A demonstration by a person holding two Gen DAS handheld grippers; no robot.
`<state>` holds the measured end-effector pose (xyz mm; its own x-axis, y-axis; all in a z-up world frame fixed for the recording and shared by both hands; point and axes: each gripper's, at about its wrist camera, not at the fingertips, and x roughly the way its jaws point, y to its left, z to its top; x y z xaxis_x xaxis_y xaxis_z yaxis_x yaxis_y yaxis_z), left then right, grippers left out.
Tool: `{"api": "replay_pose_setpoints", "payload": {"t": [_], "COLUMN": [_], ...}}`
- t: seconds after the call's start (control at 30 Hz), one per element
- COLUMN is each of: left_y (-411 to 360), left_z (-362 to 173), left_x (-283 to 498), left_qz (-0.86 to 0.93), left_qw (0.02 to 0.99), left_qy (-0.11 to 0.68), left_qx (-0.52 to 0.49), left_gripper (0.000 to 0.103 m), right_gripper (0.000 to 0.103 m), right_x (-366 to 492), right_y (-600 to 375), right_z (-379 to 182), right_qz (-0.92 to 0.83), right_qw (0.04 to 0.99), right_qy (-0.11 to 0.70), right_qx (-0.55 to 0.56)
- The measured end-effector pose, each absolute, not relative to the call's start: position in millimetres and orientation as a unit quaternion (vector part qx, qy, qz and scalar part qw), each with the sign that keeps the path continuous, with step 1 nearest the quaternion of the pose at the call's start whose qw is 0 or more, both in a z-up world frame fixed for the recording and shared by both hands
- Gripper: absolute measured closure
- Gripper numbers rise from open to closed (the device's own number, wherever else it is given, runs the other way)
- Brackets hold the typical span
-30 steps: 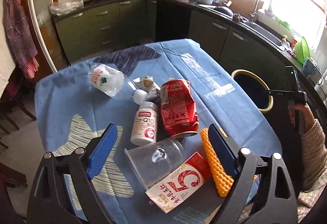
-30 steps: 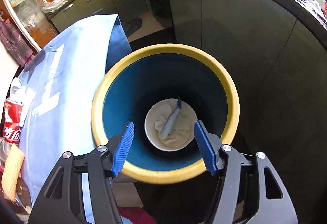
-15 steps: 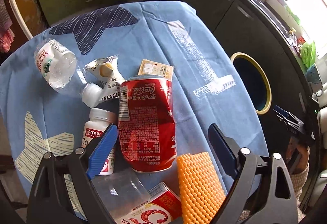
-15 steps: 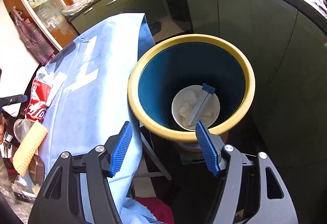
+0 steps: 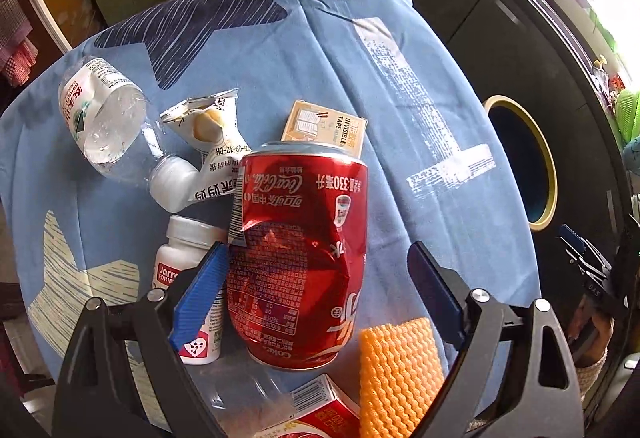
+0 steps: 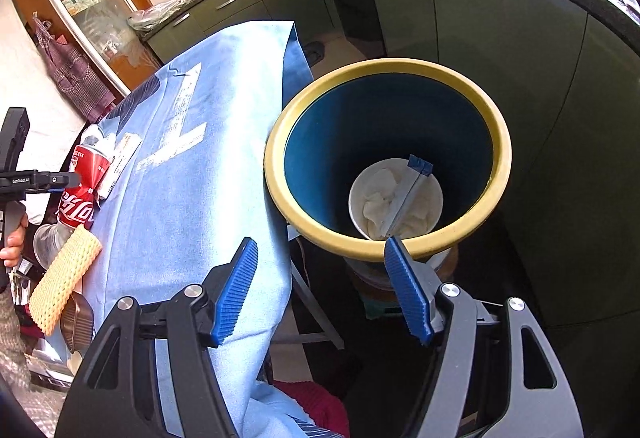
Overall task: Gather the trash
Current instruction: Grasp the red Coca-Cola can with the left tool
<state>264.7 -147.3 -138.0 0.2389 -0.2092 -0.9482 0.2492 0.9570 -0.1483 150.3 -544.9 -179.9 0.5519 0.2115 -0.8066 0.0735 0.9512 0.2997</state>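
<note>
- Jaws apart on both tools: the left gripper [image 5: 316, 294] stands wide over the table with the crushed red cola can [image 5: 298, 258] between its blue pads, the left pad just beside the can's side and the right pad well clear of it; nothing is clamped. The right gripper [image 6: 320, 290] is empty too, its jaws spread with nothing between them.
- The can lies on its side on the blue tablecloth [image 5: 380, 86], in the near middle of a pile of litter: a white pill bottle [image 5: 188, 278] touching it on the left, an orange foam sleeve [image 5: 400, 378] near right, a small tape box [image 5: 324, 128] just beyond its far end, a torn snack wrapper [image 5: 212, 142] and a crumpled clear water bottle [image 5: 100, 118] farther left.
- The yellow-rimmed blue bin [image 6: 388, 158] stands off the table's right edge; a white cup with paper and a blue-tipped strip already rests at its bottom. The right gripper hangs near the bin's near rim, over the table edge.
- Step in hand, by the look of it: the left tool lining up on the can for a pick, with most of the rubbish not yet collected.
- Next move calls for settling lower so both pads bracket the can's dented body, keeping the left pad off the pill bottle, then closing firmly and carrying the can right to the bin.
</note>
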Motion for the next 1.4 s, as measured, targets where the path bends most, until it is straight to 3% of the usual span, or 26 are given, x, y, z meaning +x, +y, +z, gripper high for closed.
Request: {"api": "replay_pose_setpoints", "payload": {"t": [0.63, 0.93, 1.4], "left_y": [-161, -162, -164], "left_z": [-146, -158, -123], "left_x": [264, 267, 255], "left_qz": [-0.151, -0.146, -0.165], "left_qw": [0.789, 0.774, 0.789], "left_qy": [0.592, 0.611, 0.585], "left_qx": [0.067, 0.078, 0.087], "left_gripper": [0.018, 0.031, 0.031], "right_gripper": [0.037, 0.037, 0.037], "right_x": [152, 150, 148], "right_y": [-544, -548, -547], "right_z": [-182, -185, -187], "right_qz": [0.048, 0.049, 0.056], "right_qw": [0.865, 0.864, 0.863], "right_qy": [0.477, 0.476, 0.475], "right_qx": [0.149, 0.156, 0.159]}}
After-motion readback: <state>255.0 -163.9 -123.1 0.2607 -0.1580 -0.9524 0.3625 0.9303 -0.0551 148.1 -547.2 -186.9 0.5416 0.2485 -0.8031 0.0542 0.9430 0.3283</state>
